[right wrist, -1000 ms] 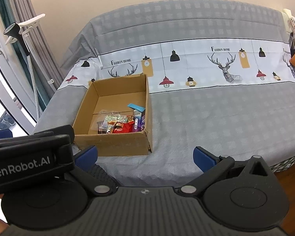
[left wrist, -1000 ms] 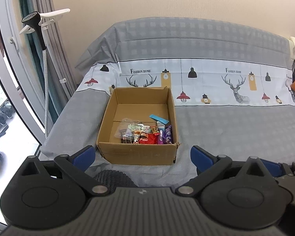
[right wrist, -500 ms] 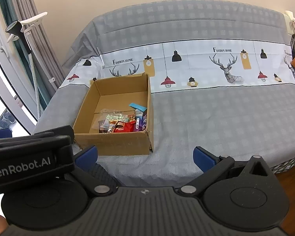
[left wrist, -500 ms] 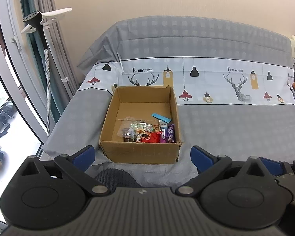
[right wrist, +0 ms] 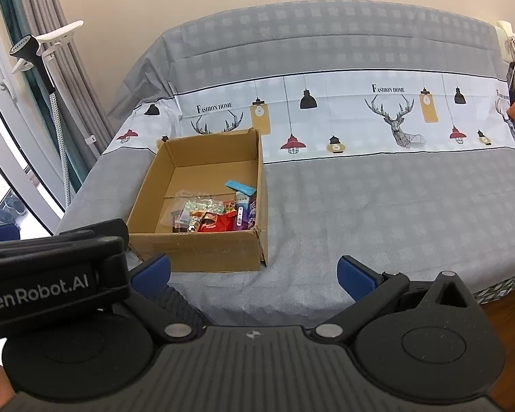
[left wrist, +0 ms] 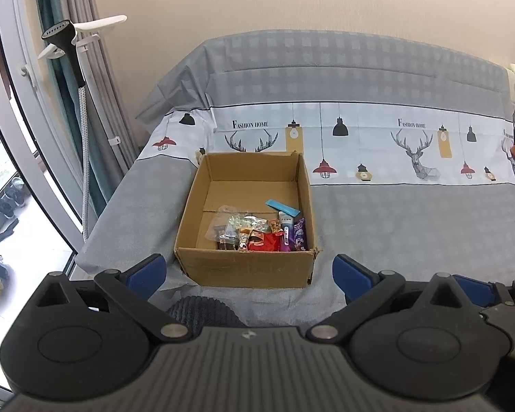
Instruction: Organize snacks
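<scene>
While both views have drifted only slightly, left gripper and right gripper stay wide open and empty, snacks still piled in the box at the bed's left edge.

An open brown cardboard box sits ahead of the left jaws, in line with the gap between them, and ahead and left of the right jaws. Inside it a heap of snack packets lies against the near wall, toward its right corner: clear bags, a red wrapper, a purple one, a blue packet farther back.
</scene>
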Motion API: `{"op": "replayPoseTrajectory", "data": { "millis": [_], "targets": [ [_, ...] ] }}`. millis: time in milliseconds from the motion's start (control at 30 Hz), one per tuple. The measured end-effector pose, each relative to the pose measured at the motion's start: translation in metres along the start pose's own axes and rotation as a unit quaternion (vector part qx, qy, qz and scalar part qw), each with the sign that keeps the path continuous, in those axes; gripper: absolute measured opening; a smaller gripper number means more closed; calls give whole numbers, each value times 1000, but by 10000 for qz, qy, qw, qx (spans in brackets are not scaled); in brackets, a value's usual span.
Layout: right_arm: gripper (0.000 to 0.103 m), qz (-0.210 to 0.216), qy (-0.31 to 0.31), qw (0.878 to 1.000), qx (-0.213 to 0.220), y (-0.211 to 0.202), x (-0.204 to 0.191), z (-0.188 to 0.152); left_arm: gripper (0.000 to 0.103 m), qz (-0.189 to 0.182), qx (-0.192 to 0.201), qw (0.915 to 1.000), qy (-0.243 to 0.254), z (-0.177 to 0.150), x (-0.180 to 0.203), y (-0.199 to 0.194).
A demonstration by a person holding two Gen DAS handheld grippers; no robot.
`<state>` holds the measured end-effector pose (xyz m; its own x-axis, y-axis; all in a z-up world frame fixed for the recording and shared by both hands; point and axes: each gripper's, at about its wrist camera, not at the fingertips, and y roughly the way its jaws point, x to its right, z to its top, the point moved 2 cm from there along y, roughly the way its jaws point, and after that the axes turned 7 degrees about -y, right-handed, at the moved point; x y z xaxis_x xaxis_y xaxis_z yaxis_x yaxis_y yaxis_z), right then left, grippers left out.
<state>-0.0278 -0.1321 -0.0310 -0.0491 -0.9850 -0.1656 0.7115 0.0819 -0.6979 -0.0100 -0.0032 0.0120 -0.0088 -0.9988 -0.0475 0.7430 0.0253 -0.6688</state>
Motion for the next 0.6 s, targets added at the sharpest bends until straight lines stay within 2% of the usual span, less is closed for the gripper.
{"op": "replayPoseTrajectory", "data": {
  "millis": [600],
  "targets": [
    [103,19,22,10000,-23,2,1,0,103,5,48,9999,100,0,1,1]
  ]
}}
